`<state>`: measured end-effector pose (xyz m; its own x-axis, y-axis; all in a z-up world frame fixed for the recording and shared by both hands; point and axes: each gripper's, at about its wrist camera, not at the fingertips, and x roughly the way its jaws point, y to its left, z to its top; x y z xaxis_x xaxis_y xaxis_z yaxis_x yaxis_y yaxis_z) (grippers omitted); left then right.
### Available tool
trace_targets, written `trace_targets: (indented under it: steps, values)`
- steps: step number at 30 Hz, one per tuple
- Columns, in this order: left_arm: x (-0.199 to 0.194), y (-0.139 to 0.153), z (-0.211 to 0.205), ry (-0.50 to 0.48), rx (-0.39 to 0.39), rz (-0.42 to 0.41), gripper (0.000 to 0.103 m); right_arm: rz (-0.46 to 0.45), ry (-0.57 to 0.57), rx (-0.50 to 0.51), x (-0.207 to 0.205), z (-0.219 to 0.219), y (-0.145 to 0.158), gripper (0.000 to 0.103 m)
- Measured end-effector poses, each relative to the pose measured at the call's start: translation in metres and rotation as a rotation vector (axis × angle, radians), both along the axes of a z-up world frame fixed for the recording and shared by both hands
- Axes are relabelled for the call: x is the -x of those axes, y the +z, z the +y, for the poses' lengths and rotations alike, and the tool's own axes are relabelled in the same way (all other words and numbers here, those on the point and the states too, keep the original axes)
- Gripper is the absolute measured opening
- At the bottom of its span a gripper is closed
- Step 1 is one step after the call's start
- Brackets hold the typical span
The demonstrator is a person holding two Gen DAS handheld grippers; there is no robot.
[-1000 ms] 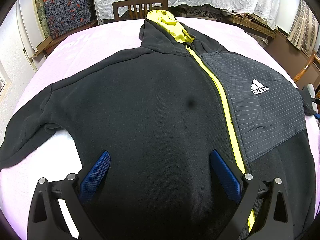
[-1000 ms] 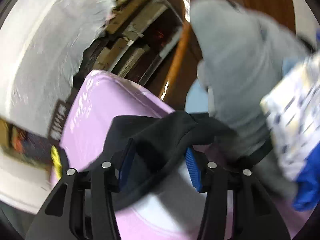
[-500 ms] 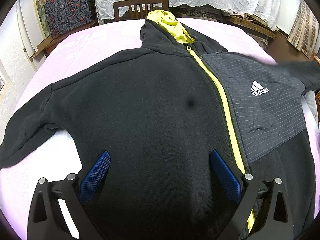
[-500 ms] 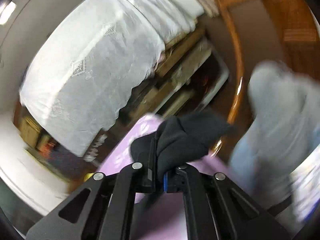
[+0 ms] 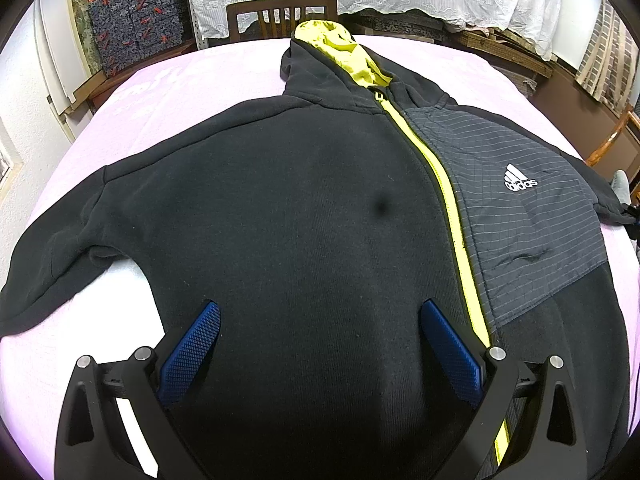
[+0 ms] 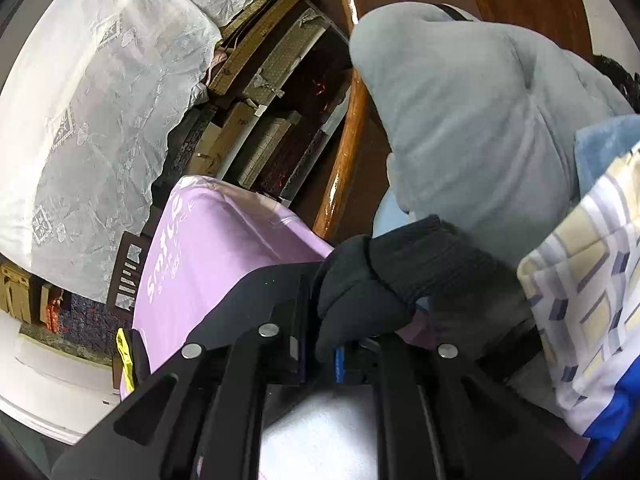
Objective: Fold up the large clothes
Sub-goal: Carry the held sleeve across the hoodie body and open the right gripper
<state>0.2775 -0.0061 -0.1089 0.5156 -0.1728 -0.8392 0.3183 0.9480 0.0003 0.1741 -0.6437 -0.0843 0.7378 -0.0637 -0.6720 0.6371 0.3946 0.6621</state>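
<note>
Lowered again from its raised position half a second ago, right claw [image 6: 320, 344] clamped on black sleeve cuff [image 6: 400, 272] at right tabletop [image 5: 192, 92] edge, ready to fold inward; left claw [image 5: 320, 344] wide above flat hoodie [image 5: 300, 220] near hem.

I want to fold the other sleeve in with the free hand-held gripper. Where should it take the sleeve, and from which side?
Grip the left sleeve near its cuff end, coming in from the hoodie's outer left side, low over the table. It lies flat and angled outward, its edge free there. The left hand-held gripper hangs open.
</note>
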Motion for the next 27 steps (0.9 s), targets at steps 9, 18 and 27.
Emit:
trace_targets:
  steps: [9, 18, 27]
  values:
    - [-0.006, 0.004, 0.014, 0.029, 0.066, 0.03, 0.1, 0.001, 0.07, 0.265, -0.008, 0.044, 0.063, 0.006]
    - [-0.005, -0.001, 0.008, 0.031, 0.006, 0.014, 0.1, -0.037, 0.188, 0.389, -0.039, 0.115, 0.11, 0.006]
    - [-0.004, -0.001, 0.006, 0.039, -0.008, 0.007, 0.1, -0.048, 0.354, 0.442, -0.083, 0.207, 0.129, 0.006]
